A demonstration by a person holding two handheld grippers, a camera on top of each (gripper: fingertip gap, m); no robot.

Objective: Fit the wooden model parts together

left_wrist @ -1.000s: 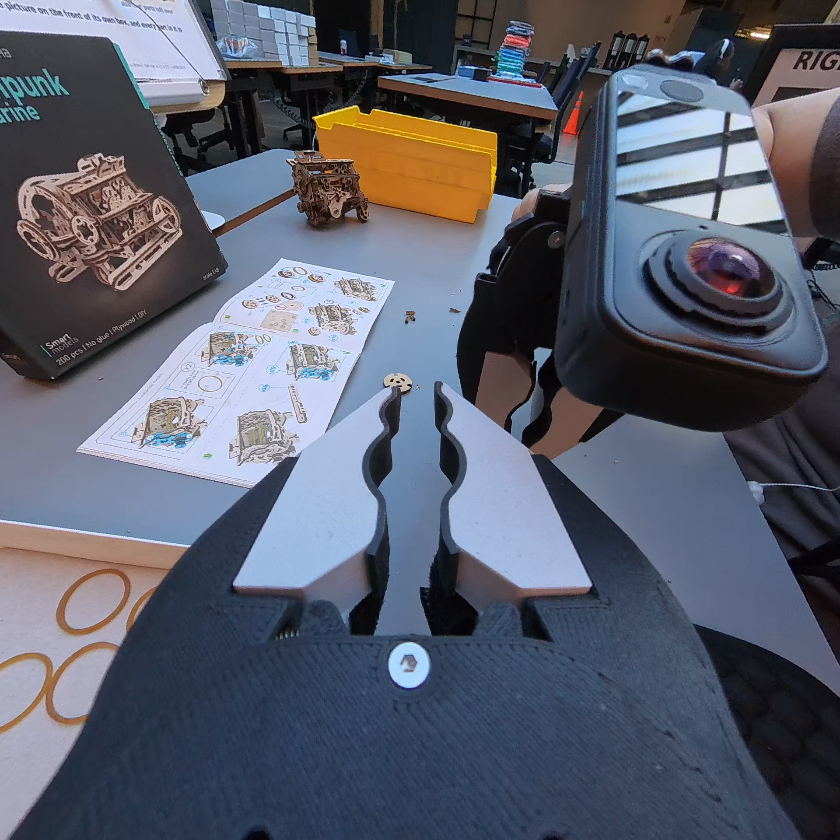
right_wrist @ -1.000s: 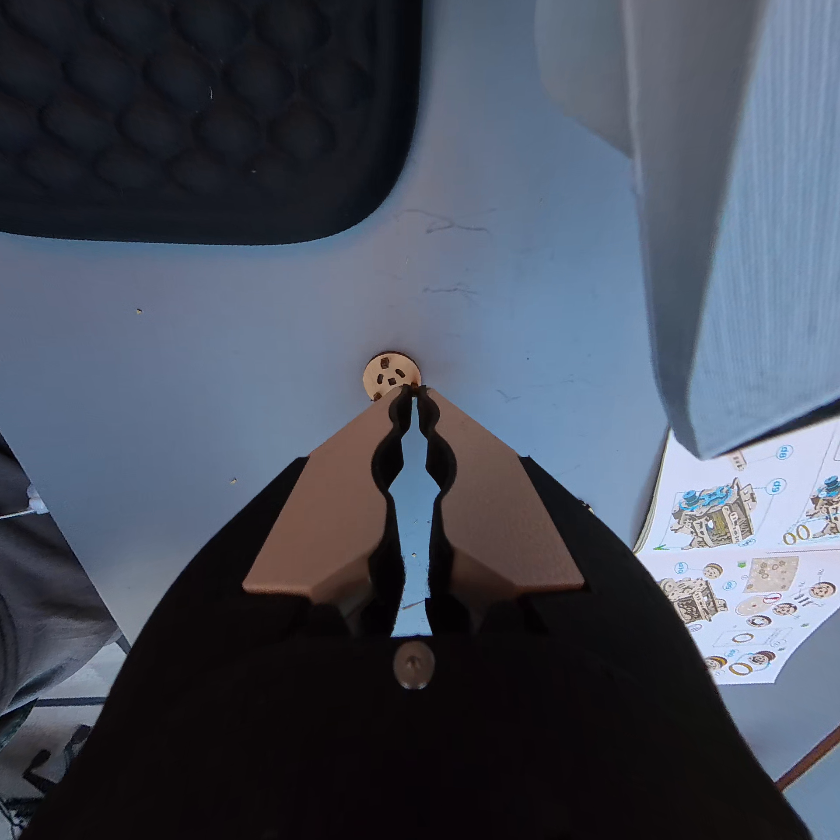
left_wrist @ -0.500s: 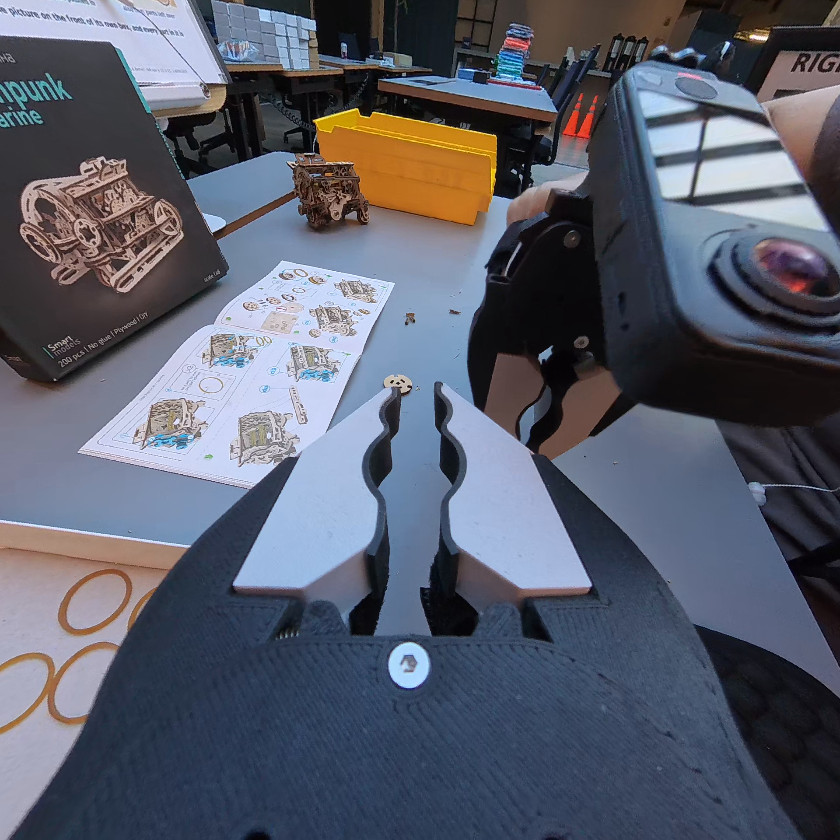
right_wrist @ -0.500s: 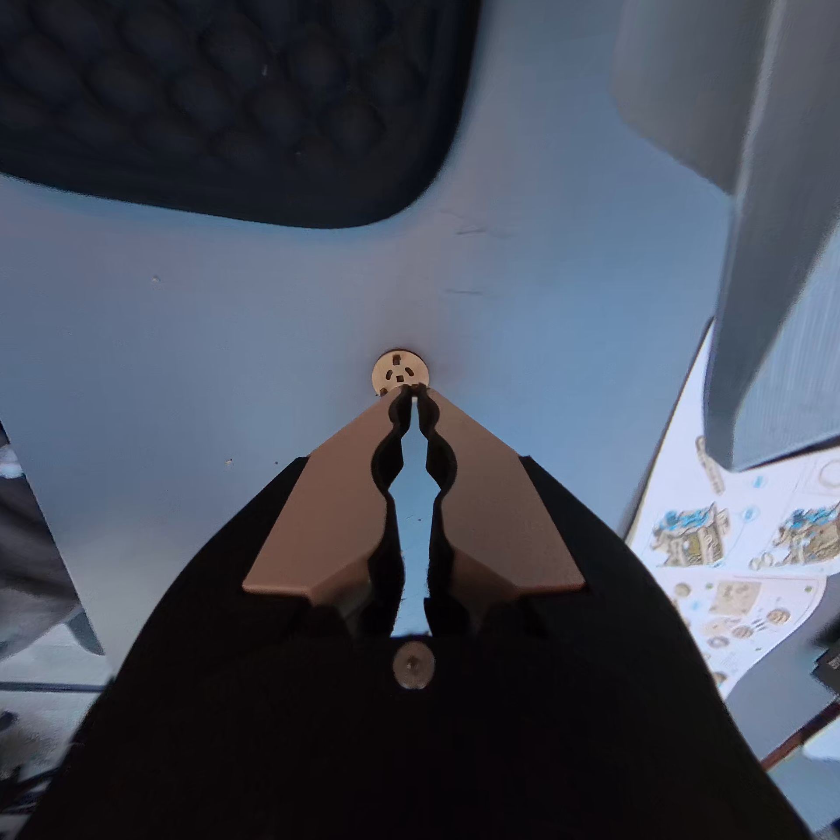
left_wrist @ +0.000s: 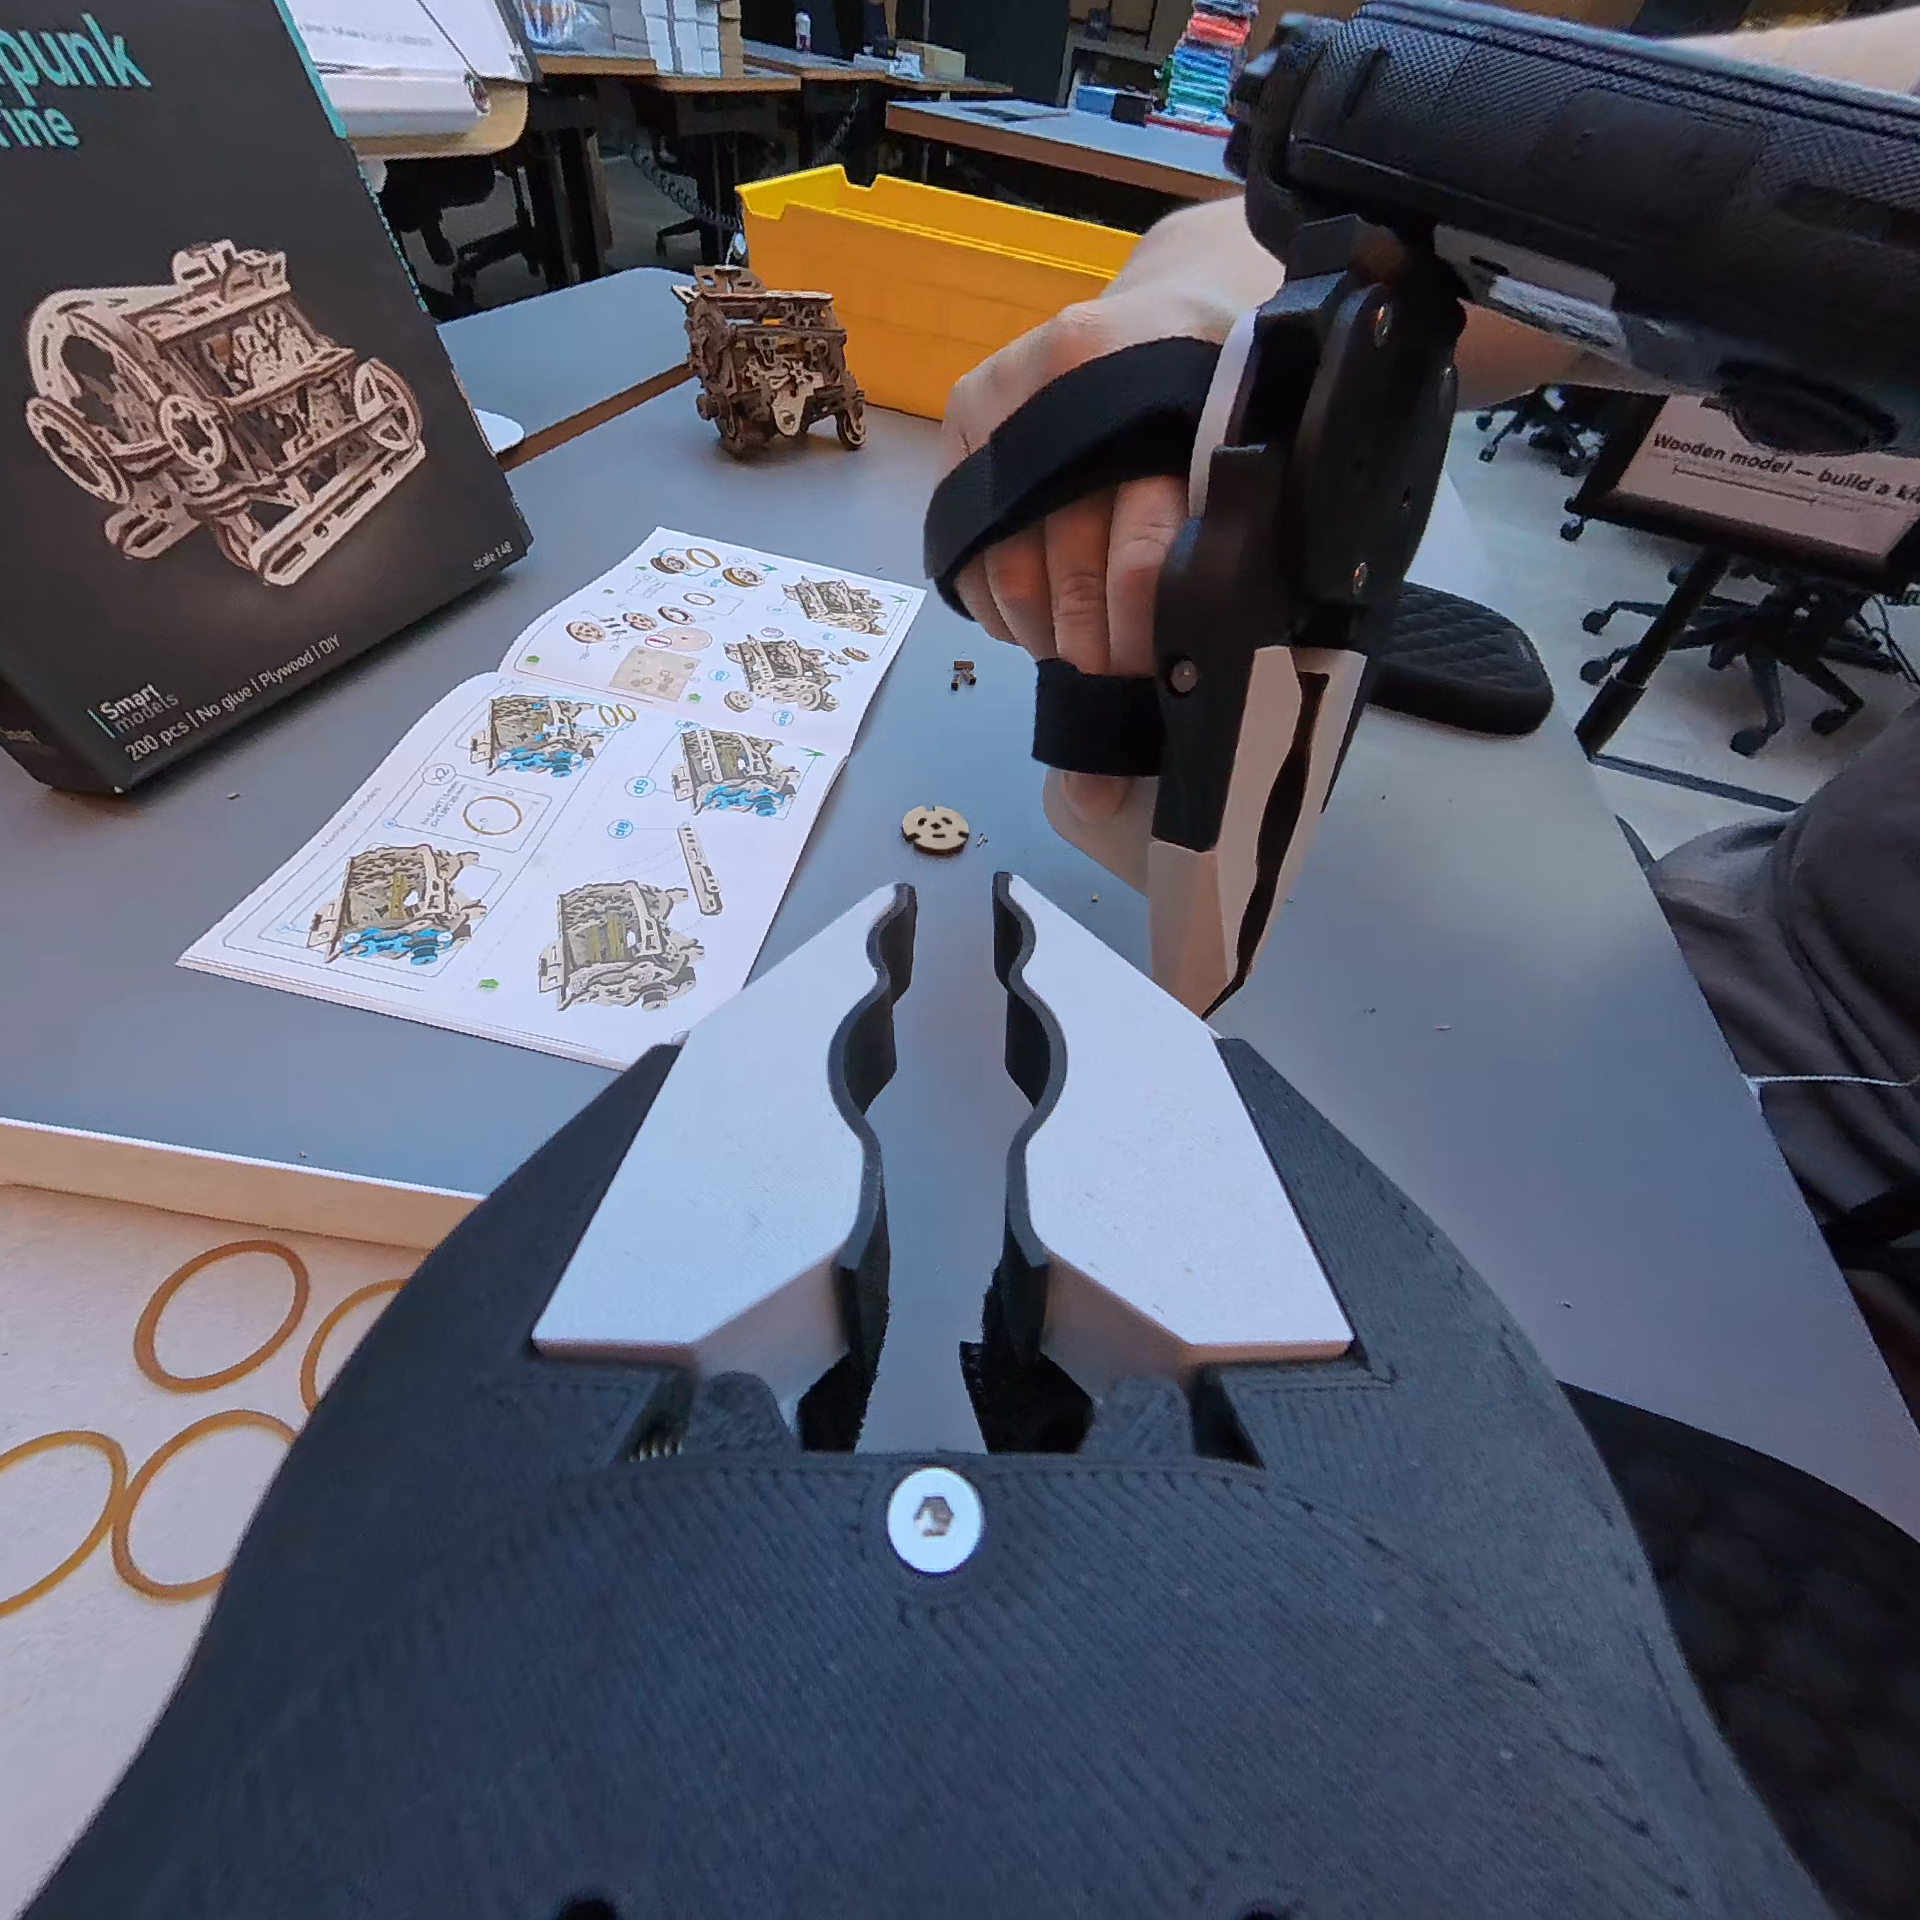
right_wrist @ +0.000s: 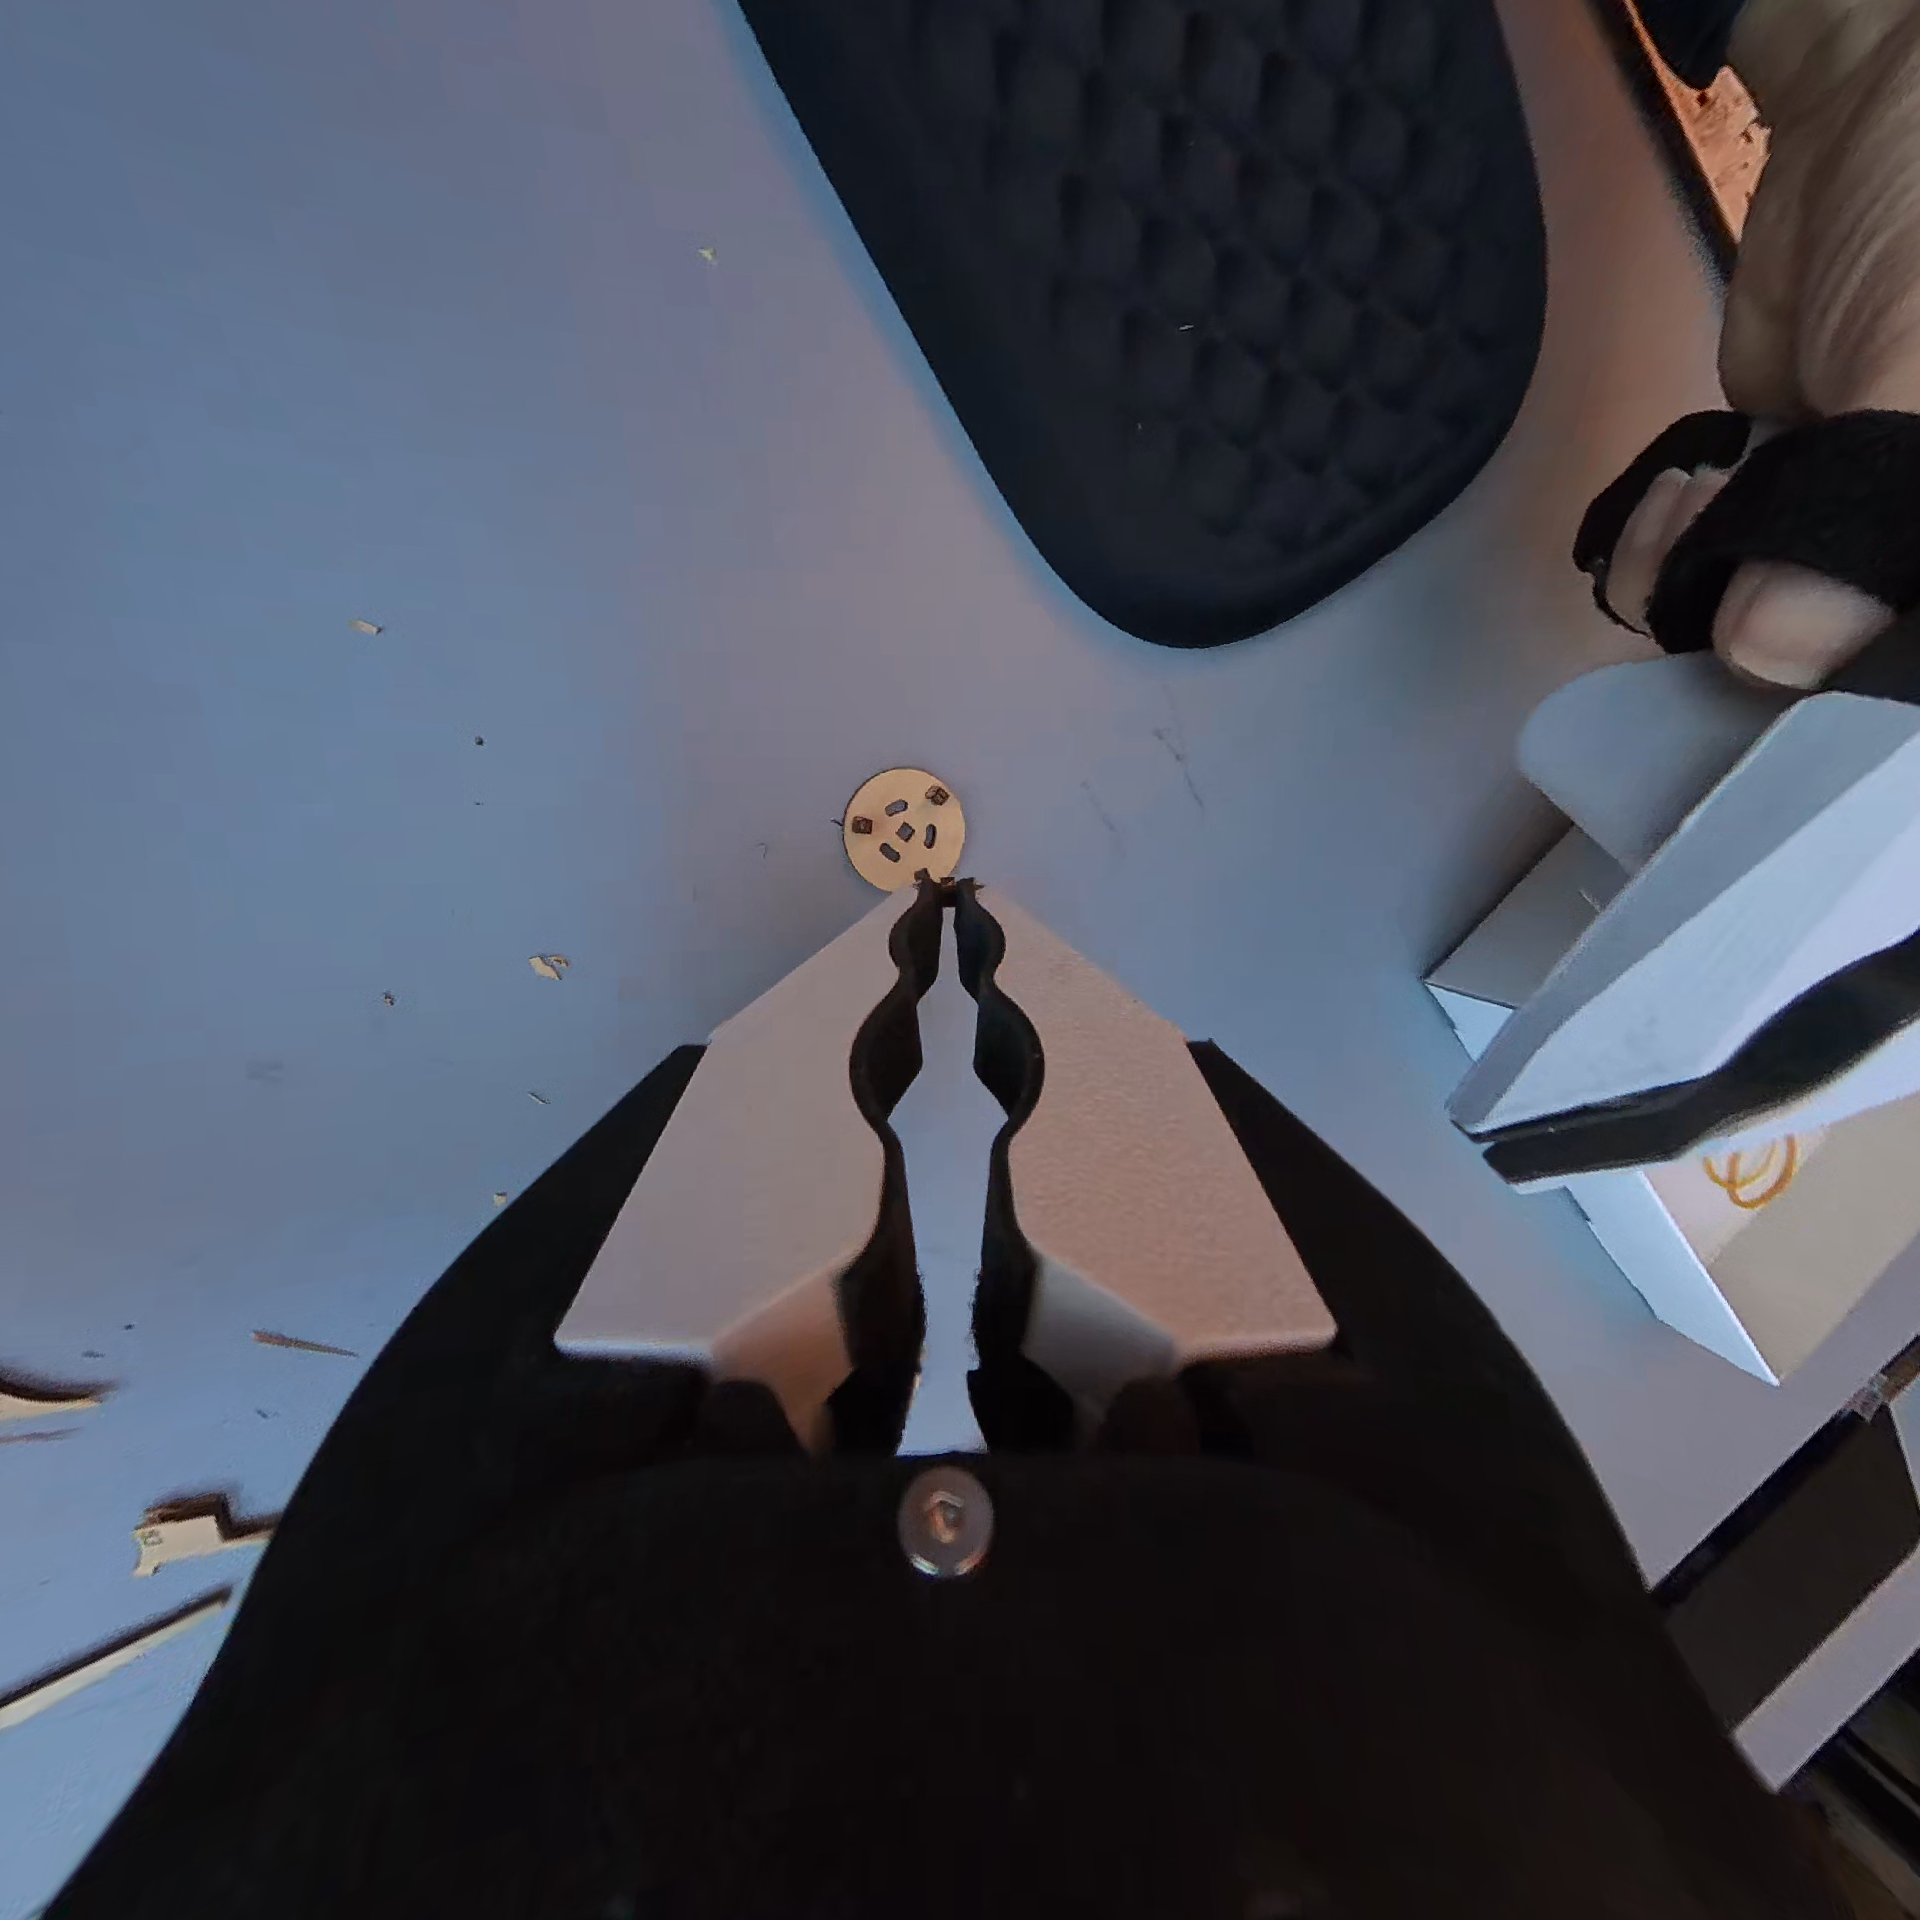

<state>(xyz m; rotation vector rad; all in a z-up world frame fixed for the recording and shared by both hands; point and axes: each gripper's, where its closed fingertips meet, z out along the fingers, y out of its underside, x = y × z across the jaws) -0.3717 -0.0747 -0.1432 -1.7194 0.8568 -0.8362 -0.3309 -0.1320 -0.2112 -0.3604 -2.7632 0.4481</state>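
Observation:
A small round wooden disc (left_wrist: 935, 831) with slots lies flat on the grey table (left_wrist: 1403, 1143). It also shows in the right wrist view (right_wrist: 904, 829). My right gripper (right_wrist: 943, 891) points down at the table, its tips almost together at the disc's near edge, with nothing clearly held. In the left wrist view the right gripper (left_wrist: 1216, 992) stands just right of the disc, held by a hand. My left gripper (left_wrist: 951, 896) is slightly open and empty, low over the table just short of the disc. An assembled wooden model (left_wrist: 774, 374) stands farther back.
An open instruction booklet (left_wrist: 582, 800) lies left of the disc, with the dark kit box (left_wrist: 208, 416) behind it. A yellow bin (left_wrist: 914, 270) is at the back. A board with rubber bands (left_wrist: 218, 1314) is near left. A black pad (right_wrist: 1195, 312) lies by the disc. Wood scraps (right_wrist: 187, 1548) lie about. The grippers' ends are close to 10 cm from one another.
The right gripper has swung round and tipped down, so its camera no longer faces the left view. The disc stays at its tips. The left gripper has not moved.

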